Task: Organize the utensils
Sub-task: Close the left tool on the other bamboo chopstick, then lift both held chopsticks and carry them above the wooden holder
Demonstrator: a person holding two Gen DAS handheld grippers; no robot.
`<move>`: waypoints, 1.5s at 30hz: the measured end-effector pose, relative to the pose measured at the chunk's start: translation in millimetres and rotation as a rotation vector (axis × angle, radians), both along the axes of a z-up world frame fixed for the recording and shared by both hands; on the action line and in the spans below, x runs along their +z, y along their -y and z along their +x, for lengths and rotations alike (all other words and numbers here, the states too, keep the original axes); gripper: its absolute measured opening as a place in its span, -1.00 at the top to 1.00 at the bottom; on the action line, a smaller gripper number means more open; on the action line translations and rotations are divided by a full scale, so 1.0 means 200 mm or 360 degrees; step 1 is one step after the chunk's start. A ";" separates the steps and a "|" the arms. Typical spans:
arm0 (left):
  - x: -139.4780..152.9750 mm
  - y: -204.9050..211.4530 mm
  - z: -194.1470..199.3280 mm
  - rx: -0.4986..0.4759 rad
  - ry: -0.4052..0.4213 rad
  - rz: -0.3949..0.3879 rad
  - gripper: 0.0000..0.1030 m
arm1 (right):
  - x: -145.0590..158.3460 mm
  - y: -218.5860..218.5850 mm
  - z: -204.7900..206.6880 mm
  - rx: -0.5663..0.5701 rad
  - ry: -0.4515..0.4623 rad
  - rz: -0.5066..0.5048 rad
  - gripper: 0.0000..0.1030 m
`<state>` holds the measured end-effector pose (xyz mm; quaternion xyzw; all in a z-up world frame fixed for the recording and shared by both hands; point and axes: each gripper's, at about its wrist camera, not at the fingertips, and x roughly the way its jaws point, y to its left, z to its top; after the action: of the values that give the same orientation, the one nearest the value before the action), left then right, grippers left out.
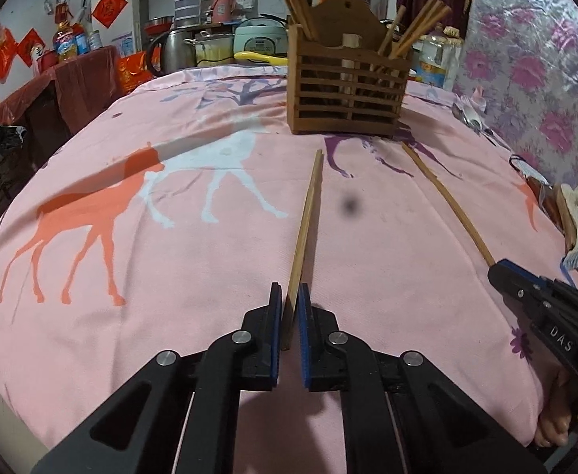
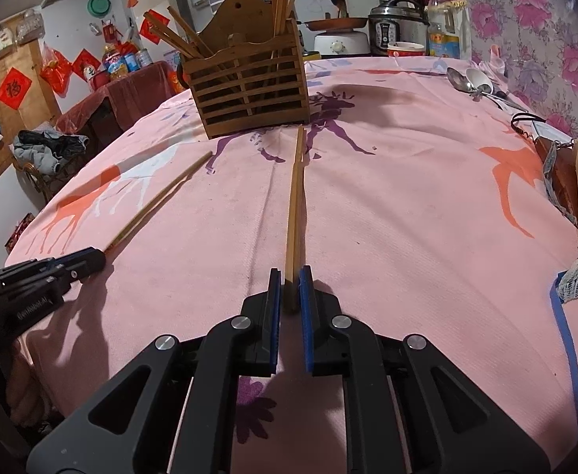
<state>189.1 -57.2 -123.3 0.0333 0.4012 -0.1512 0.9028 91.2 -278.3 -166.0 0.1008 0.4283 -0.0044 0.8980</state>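
Pink deer-print tablecloth [image 1: 170, 276] is bearing the wooden holder [image 1: 348, 91]. Left wrist: my left gripper [image 1: 290, 308] is clamping one chopstick [image 1: 306, 217] pointing toward the holder. Right wrist: my right gripper [image 2: 290, 288] is pinching a chopstick pair [image 2: 294, 205] reaching toward the holder's base.

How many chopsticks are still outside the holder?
2: the left chopstick in the left gripper's jaws, the right chopstick in the right gripper's jaws, both pointing at the wooden holder. The right one may be two stacked.
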 end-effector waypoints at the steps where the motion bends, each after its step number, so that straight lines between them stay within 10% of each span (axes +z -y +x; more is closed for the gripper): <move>1: 0.00 0.00 0.00 0.0003 0.0002 0.0001 0.83 | 0.00 0.00 0.00 0.0001 -0.0001 -0.0002 0.75; 15: -0.05 0.02 -0.04 -0.0006 0.0017 0.0044 0.56 | 0.00 -0.01 0.00 0.0020 -0.0003 -0.0018 0.74; 29: 0.08 0.01 -0.11 -0.0023 0.0068 0.0026 0.88 | 0.02 -0.05 -0.03 0.0060 0.0021 -0.0107 0.83; 45: 0.74 0.02 -0.02 -0.0048 0.0365 -0.0136 0.88 | 0.77 0.09 0.00 0.0030 0.0538 -0.0070 0.85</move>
<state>185.4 -60.3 24.5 0.0178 0.2878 -0.1768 0.9411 91.9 -295.6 -12.1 0.0764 0.2719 0.0116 0.9592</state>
